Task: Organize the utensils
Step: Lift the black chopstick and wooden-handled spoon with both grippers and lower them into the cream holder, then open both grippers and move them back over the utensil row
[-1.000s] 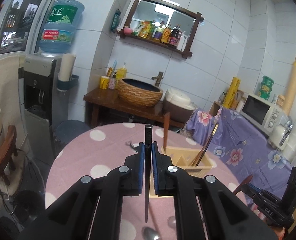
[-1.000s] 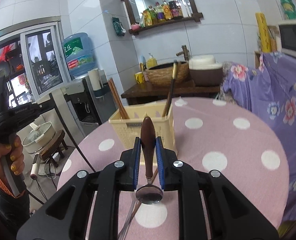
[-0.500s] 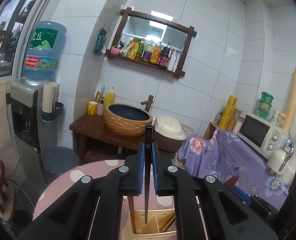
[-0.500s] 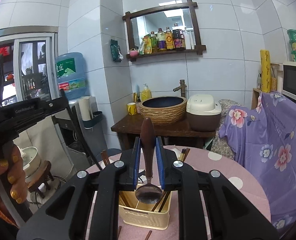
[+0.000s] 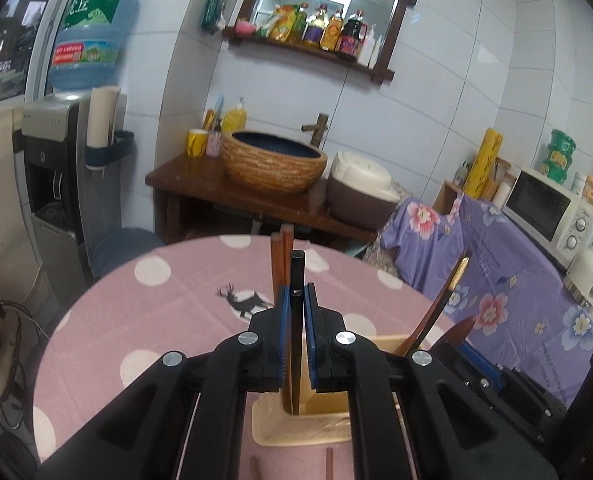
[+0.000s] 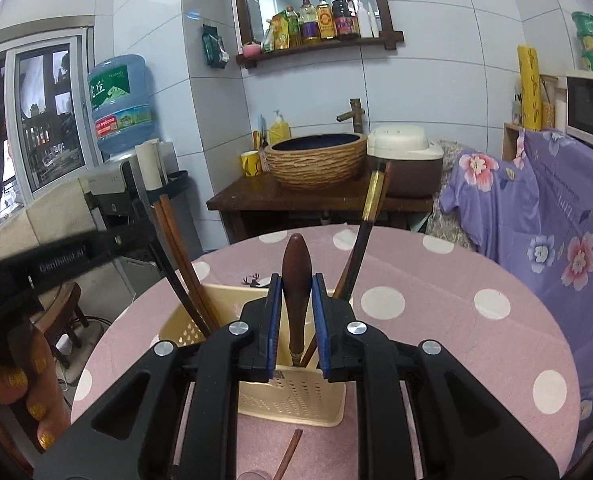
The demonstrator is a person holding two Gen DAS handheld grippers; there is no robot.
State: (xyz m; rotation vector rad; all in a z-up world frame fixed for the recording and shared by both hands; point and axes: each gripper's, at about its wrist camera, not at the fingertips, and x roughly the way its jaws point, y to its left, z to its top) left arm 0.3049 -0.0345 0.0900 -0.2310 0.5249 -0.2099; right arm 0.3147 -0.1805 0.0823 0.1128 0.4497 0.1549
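Currently, a black chopstick (image 5: 297, 304) is clamped by the left gripper (image 5: 296, 312) and a wooden-handled spoon (image 6: 296, 280) by the right gripper (image 6: 296, 300), both held over the cream basket (image 6: 296, 400) just ahead.

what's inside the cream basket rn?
In the cream basket: a pair of brown chopsticks at its left, a dark gold-tipped pair at its right, and the wooden-handled spoon in the right gripper. Its floor is hidden.

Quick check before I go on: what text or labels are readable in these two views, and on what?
"GenRobot.AI", blurred: left gripper body, right wrist view.
"丘": green label of water bottle; its red band is too small.
Shelf bottles: labels unreadable.
Purple cloth: printed line too small.
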